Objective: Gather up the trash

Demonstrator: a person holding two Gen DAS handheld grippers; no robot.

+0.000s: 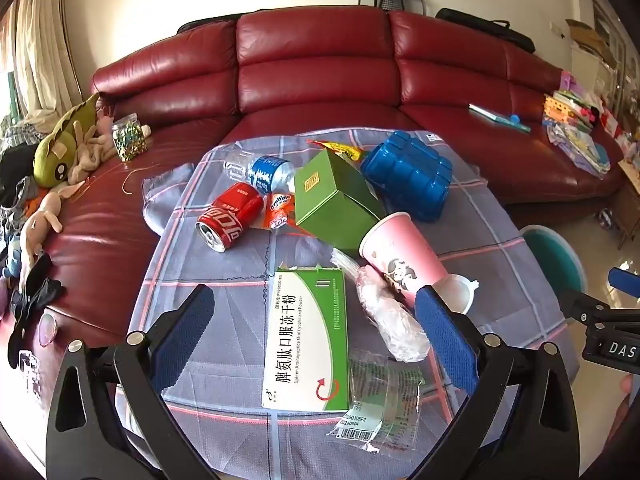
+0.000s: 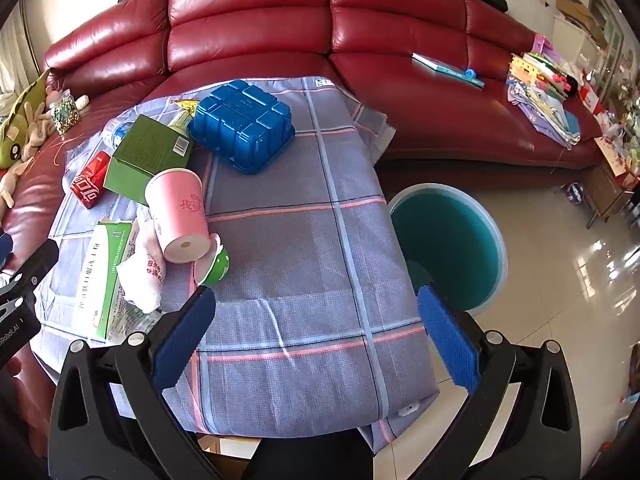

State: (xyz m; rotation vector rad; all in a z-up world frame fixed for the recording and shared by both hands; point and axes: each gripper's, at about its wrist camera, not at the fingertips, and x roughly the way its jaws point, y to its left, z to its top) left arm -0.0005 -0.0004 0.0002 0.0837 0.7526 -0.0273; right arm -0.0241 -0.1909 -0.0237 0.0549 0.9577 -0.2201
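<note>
My left hand-held gripper (image 1: 316, 312) hangs w/ fingers spread, empty, over the medicine box (image 1: 306, 340) near the bench's front edge. Right hand-held gripper (image 2: 316, 320) also released, over bare cloth. Pink cup (image 2: 180, 212) lies tipped mid-bench, apparently touching the yogurt pot (image 2: 216, 266). Teal bin (image 2: 448, 240) sits just off the bench's right edge.

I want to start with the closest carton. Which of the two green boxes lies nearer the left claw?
The flat white-and-green medicine box, lying between the open left claw's fingers; the plain green box sits farther back.

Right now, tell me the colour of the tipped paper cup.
Pink paper cup, printed with small artwork; clearest in the right wrist view.
</note>
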